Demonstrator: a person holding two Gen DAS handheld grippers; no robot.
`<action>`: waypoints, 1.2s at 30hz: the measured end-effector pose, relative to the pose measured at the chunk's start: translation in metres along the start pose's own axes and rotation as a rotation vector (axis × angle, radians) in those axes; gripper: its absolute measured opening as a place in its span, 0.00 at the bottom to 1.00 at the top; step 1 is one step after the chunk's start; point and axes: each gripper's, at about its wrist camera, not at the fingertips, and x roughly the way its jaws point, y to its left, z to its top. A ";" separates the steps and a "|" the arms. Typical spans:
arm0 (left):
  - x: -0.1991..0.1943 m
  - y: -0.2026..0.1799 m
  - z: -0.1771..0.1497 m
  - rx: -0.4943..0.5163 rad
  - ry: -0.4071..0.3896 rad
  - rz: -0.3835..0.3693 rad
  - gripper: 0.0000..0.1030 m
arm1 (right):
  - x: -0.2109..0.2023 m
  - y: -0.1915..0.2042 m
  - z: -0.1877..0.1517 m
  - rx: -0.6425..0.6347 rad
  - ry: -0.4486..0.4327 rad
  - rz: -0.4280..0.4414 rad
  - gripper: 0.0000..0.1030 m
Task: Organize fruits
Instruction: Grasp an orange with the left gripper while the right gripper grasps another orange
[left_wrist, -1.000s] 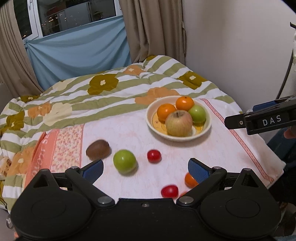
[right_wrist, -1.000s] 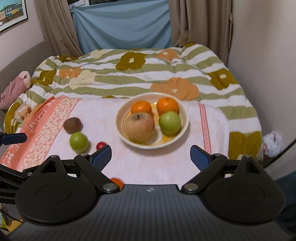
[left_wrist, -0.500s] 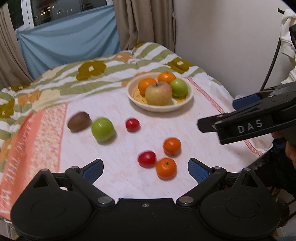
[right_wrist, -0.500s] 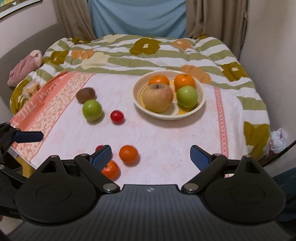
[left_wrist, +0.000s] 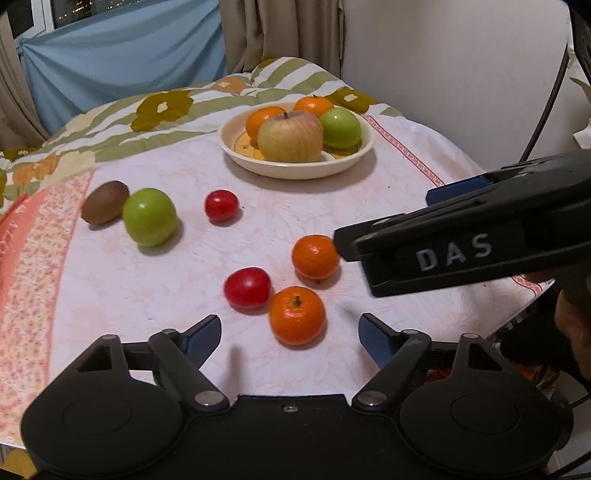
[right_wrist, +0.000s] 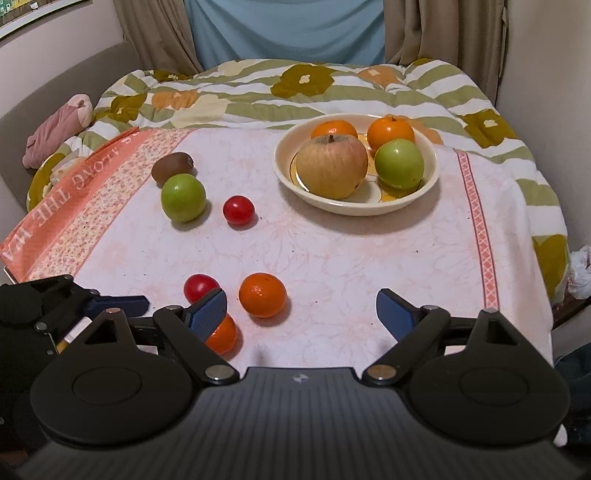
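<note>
Both grippers are pulled back, so more loose fruit is seen. Fingers of the left gripper (left_wrist: 290, 332) and right gripper (right_wrist: 301, 308) are held wide apart, empty. Two small round oranges (left_wrist: 297, 315) are left on the pink surface (left_wrist: 147, 288), near the cream bowl (left_wrist: 295, 170).

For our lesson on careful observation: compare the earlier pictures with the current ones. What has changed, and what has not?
Both tongs drew back toward the near table edge, so the two near oranges and the near tomato came into view. The right tongs and left tongs stayed open and took hold of nothing. The bowl and all fruit kept their places.
</note>
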 end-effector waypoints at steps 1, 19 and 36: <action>0.003 -0.002 0.000 -0.001 0.006 0.000 0.78 | 0.003 -0.001 -0.001 0.000 0.004 0.000 1.00; 0.025 -0.005 0.002 -0.020 0.049 0.026 0.50 | 0.016 -0.006 -0.008 0.001 0.042 0.030 1.00; 0.016 0.005 -0.006 -0.030 0.063 0.044 0.41 | 0.040 0.003 -0.006 0.000 0.084 0.069 0.78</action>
